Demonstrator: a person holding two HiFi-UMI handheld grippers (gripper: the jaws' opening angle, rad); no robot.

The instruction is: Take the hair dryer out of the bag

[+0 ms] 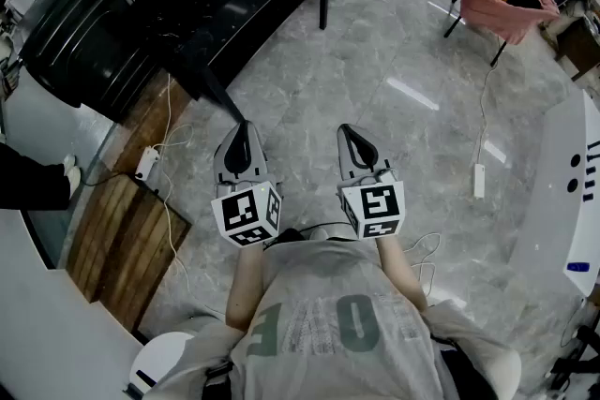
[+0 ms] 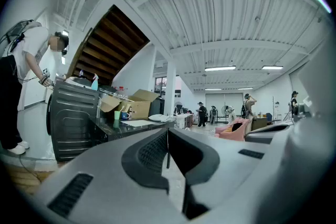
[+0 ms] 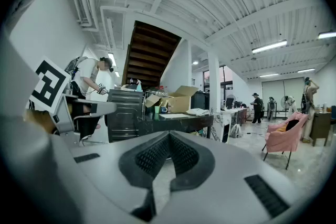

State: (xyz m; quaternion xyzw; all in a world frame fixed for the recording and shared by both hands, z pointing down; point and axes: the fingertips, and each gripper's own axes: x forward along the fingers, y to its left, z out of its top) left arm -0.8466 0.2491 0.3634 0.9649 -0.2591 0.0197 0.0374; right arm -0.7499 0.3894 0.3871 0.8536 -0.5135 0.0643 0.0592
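No hair dryer and no bag show in any view. The task's thing is out of sight, so you have nothing yet to reach for. You hold the left gripper (image 1: pixel 244 128) and the right gripper (image 1: pixel 348 131) side by side just ahead of your chest. Each has its jaws pressed together on nothing, a carrying pose that likely suits walking rather than working. Below them lies only pale grey marble floor (image 1: pixel 394 51). The long glossy black table (image 1: pixel 225 14) stands ahead to your left, with an open brown cardboard box (image 3: pixel 176 98) near its far end. A pink fabric chair (image 1: pixel 504 0) sits well apart at right. Your search probably starts at that table.
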